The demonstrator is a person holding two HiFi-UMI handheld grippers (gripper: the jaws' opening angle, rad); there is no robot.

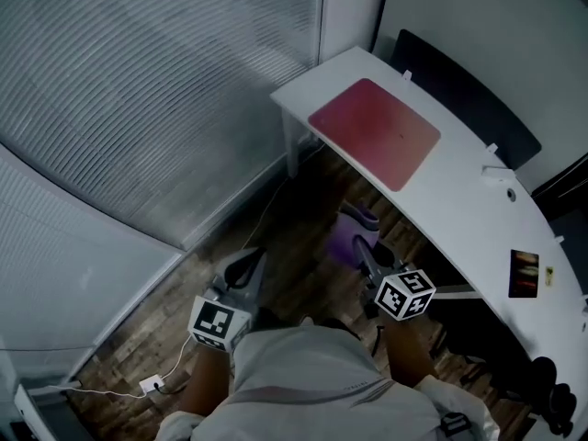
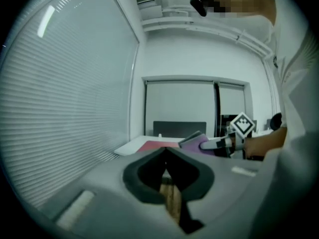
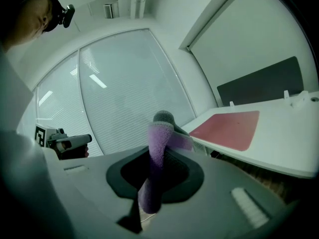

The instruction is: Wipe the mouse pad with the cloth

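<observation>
No text, brand or number can be read. The cube point(image 1: 219, 324) on left gripper point(image 1: 248, 263) and the one point(image 1: 405, 293) on right gripper point(image 1: 360, 246) show only black-white square patterns. Dark card point(image 1: 524, 274) on desk point(image 1: 464, 177), 3 o'clock: print blurred, unreadable.

Mouse pad point(image 1: 375, 132) sits on desk point(image 1: 464, 186), near its left-end corner. Divider panel point(image 1: 464, 90) runs along the far edge. Small card point(image 1: 525, 274) lies toward the right end. Both grippers are off the desk, before its near edge, over floor point(image 1: 175, 310). Left hand-held gripper point(image 1: 246, 266) is left of right hand-held gripper point(image 1: 360, 251). Cloth point(image 3: 155, 143) is between the right one's jaws.
</observation>
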